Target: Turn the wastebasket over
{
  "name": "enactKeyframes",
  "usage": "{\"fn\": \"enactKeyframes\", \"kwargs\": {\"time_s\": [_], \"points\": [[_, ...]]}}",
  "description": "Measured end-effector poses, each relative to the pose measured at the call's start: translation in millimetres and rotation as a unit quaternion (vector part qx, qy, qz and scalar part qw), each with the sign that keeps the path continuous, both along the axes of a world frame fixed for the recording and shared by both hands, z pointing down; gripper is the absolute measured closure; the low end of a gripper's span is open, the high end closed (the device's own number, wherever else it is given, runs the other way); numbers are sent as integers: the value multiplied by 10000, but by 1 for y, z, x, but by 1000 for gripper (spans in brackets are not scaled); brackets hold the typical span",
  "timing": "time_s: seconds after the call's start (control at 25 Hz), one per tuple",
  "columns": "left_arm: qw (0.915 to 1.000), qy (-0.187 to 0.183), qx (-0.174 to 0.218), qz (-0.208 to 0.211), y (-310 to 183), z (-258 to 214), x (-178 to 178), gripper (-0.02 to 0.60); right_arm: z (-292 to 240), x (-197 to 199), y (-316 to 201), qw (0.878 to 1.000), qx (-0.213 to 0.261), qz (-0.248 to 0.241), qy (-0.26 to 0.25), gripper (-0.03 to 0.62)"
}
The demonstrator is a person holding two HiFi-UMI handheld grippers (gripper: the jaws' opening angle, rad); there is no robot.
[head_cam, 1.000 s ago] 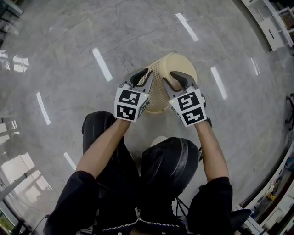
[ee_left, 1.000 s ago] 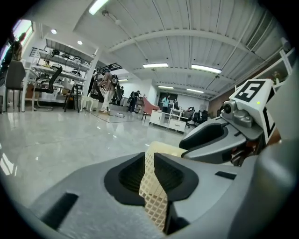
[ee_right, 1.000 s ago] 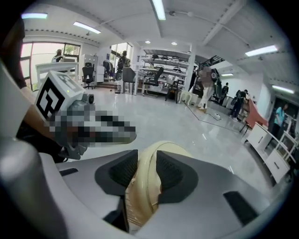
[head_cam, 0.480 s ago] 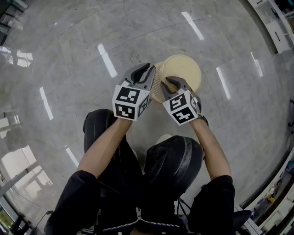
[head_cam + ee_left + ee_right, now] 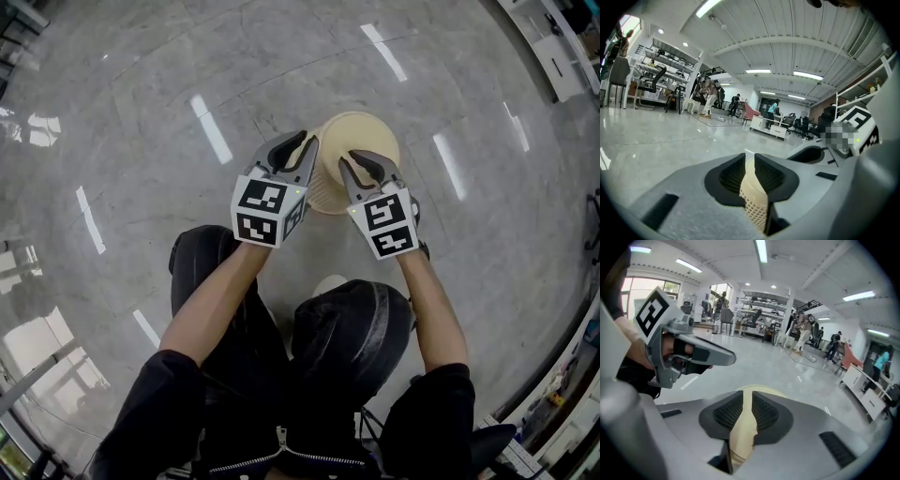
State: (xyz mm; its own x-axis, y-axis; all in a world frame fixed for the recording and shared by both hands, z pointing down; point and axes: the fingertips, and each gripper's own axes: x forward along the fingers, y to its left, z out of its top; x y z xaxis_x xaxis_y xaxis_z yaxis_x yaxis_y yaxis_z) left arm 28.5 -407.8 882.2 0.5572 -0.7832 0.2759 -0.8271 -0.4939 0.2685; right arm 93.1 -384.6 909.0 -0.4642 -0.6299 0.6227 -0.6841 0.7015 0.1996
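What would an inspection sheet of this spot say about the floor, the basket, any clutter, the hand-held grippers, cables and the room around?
surface: polished grey floor, glossy with reflections of the lights.
job's things: cream wastebasket with a mesh wall, on end between both grippers, a smooth round face showing from above.
clutter: nothing seen.
grippers: left hand-held gripper shut on the mesh wall; the jaws of the right hand-held gripper have just been closing and pinch a smooth cream part of the basket.
cables: nothing seen by the basket.
surroundings: shelving, office chairs, a white cabinet and people far off.
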Motion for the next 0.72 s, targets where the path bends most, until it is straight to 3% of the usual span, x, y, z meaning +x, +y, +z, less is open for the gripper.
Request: {"fn": "enactKeyframes", "kwargs": {"time_s": [0.12, 0.24, 0.32, 0.56, 0.72], "points": [[9998, -170, 22, 133, 1, 7, 13, 522, -3, 44, -12, 9975, 76, 686, -117, 536], [9988, -370, -35, 321, 2, 18, 30, 542, 8, 80, -11, 9928, -163, 1176, -138, 560], [9978, -453, -128, 474, 4, 26, 39, 577, 19, 92, -5, 9913, -335, 1269, -109, 570], [9959, -435, -570, 545, 6, 44, 58, 577, 37, 102, 6, 9905, -680, 1184, -154, 582], [9973, -417, -415, 443, -2, 18, 67, 577, 21, 106, 2, 9881, -637, 1335, -423, 583]]}}
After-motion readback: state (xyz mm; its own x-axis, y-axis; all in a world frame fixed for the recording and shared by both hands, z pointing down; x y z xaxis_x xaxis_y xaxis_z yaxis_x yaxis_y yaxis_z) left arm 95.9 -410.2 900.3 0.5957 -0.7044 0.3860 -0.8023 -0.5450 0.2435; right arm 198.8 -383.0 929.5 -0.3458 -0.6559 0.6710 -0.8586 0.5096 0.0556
